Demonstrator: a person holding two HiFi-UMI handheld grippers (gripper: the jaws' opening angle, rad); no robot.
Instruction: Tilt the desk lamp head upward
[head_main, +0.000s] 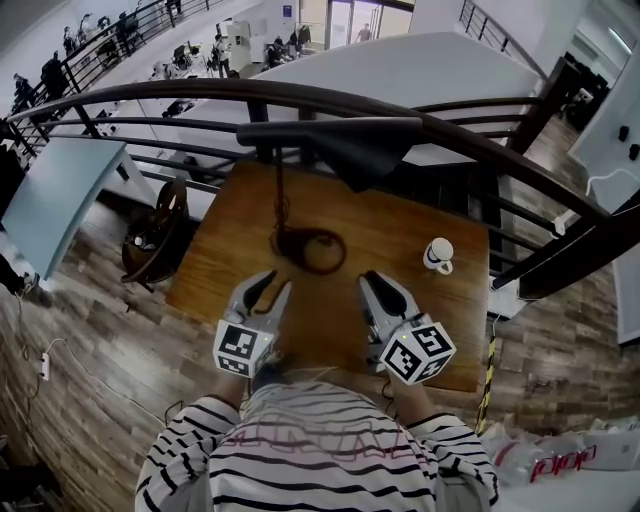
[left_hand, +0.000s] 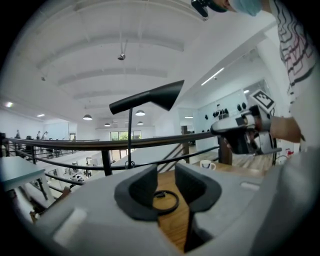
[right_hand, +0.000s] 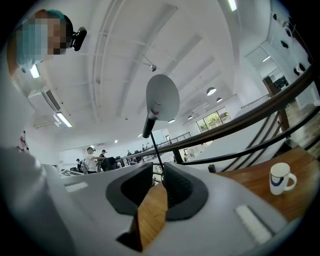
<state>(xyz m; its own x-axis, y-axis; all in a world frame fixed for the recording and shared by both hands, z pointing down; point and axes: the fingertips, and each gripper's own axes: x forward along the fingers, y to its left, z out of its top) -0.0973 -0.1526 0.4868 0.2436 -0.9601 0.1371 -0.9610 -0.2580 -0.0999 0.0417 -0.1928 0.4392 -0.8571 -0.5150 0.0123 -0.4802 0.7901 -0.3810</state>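
Note:
A black desk lamp stands at the far side of the wooden table (head_main: 400, 225). Its ring base (head_main: 310, 250) lies on the wood, and a thin pole (head_main: 279, 190) rises to the long flat head (head_main: 340, 140), which lies roughly level. My left gripper (head_main: 268, 286) hovers just short of the base, jaws apart and empty. My right gripper (head_main: 378, 282) is to the right of the base with only a narrow empty gap between its jaws. The left gripper view shows the lamp head (left_hand: 150, 98) side-on and the base ring (left_hand: 165, 200) between the fingers' line. From below, the right gripper view shows the lamp head (right_hand: 162, 97).
A white mug (head_main: 438, 255) stands on the table's right side, also in the right gripper view (right_hand: 280, 178). A dark curved railing (head_main: 300, 95) runs just behind the table over a lower floor. A brown chair (head_main: 155, 235) sits off the table's left edge.

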